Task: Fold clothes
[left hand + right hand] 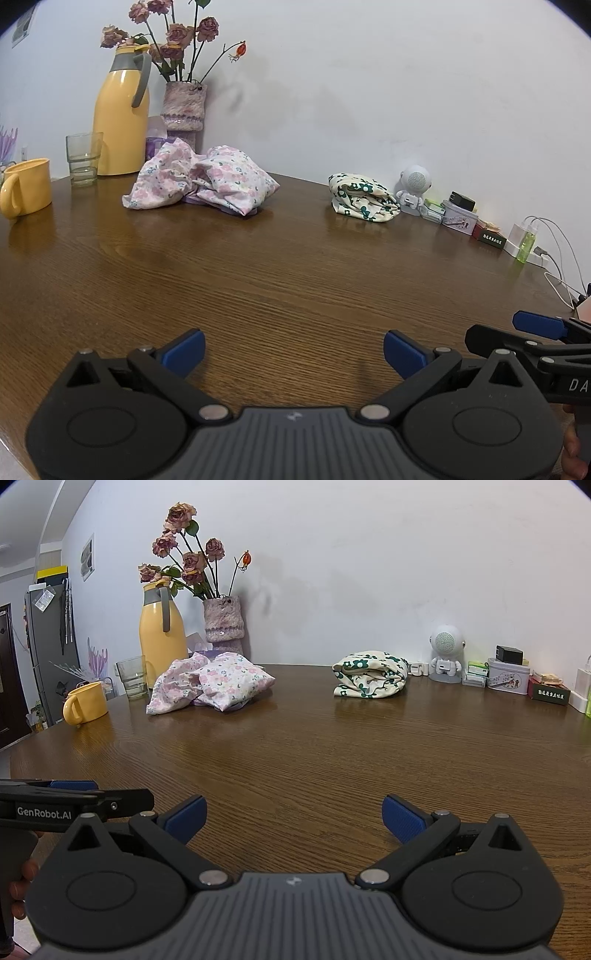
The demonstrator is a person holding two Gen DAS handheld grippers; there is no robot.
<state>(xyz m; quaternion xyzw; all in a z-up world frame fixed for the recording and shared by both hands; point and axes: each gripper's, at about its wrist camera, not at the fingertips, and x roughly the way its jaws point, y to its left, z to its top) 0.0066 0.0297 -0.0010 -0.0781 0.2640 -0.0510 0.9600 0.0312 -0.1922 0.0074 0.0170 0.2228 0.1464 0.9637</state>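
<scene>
We've got both tools low over the near edge of the wooden table (295, 746), side by side, nothing gripped. Left gripper (293, 349): blue pads spread wide, empty. Right gripper (293, 814): same, wide apart & empty.

Landmark = the yellow thermos (162, 635) at the back wall. Crumpled pink floral garment (210, 685) lies just in front of it, towards the vase side, in a loose heap w/ a purple piece tucked under. Well away from the thermos along the same wall, a cream/green floral garment (369, 679) sits already bundled, so prob. done. A glass (133, 677) and yellow mug (86, 703) stand on the thermos's other side, close to the pink heap.

Step in hand, as we judge it: reach for the pink heap. To do it well, we'd go in low, pinch one free edge or corner each, not the bulk, & drag it toward the bare middle before spreading. Keep the left tool clear of the glass. Check the purple piece doesn't come along.
</scene>
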